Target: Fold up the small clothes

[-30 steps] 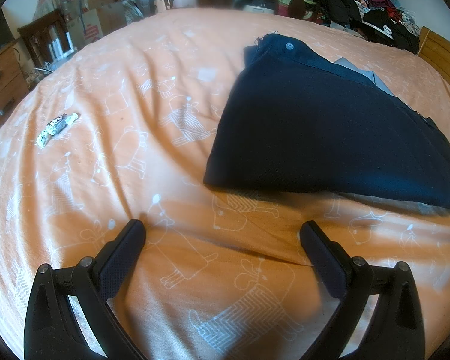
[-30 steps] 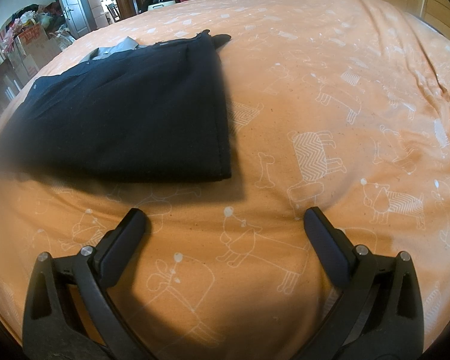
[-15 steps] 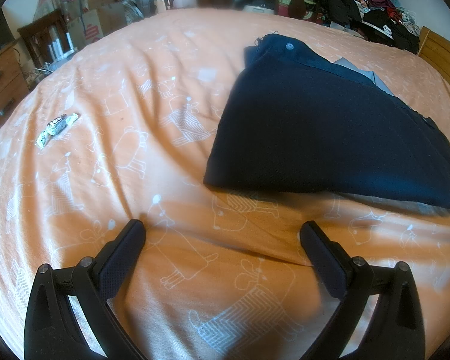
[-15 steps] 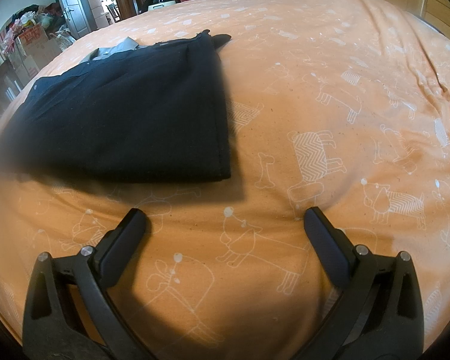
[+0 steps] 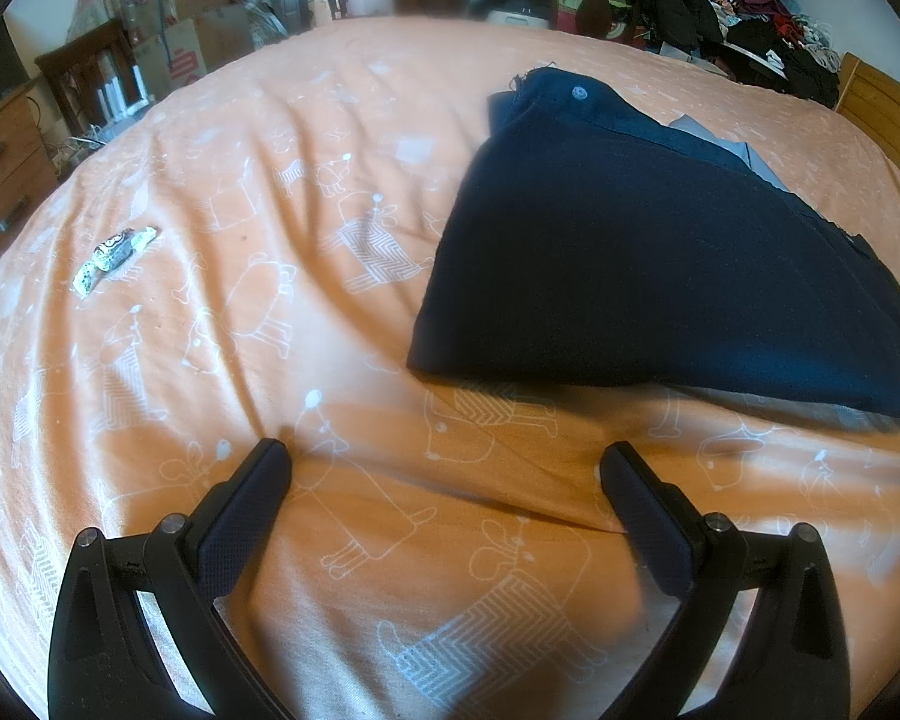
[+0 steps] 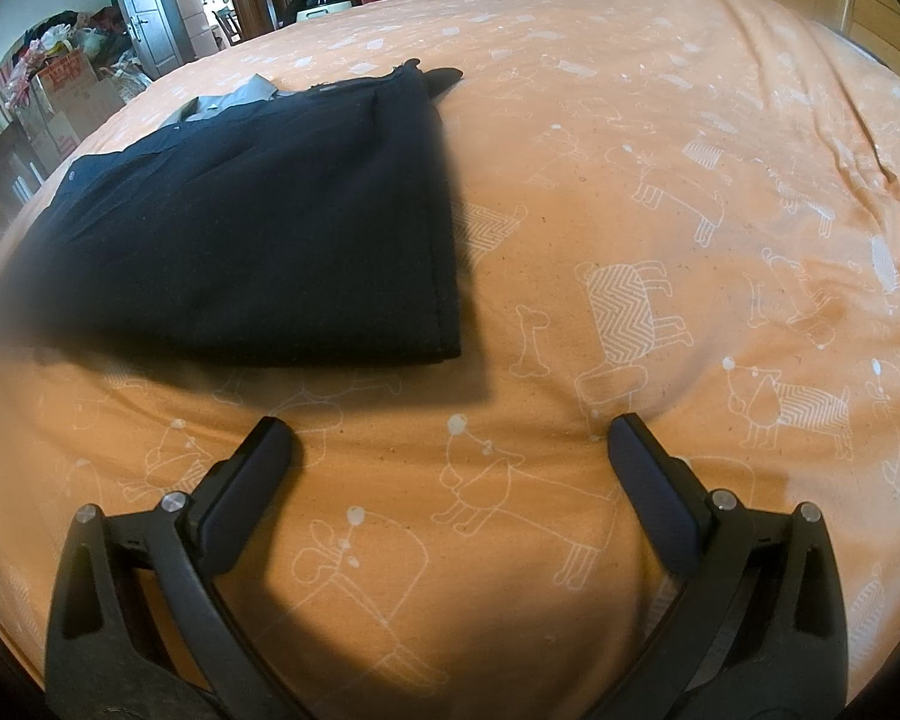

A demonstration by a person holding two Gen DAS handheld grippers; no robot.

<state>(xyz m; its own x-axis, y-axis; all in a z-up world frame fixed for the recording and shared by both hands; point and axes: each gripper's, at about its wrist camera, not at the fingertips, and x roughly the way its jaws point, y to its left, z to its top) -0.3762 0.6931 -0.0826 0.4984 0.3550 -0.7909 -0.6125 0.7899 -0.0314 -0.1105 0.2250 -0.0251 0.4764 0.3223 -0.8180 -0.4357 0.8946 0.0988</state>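
Dark blue shorts (image 5: 660,264) lie folded flat on the orange bed sheet (image 5: 270,180), so the job looks about done. Left gripper (image 5: 444,468) and right gripper (image 6: 450,444) sit wide open and empty, just in front of them.

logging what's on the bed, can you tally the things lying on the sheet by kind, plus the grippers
Garments: 1, dark navy, folded
Wrappers: 1, small, off to the left
Grippers: 2, left gripper and right gripper, both open over the sheet
Total: 4
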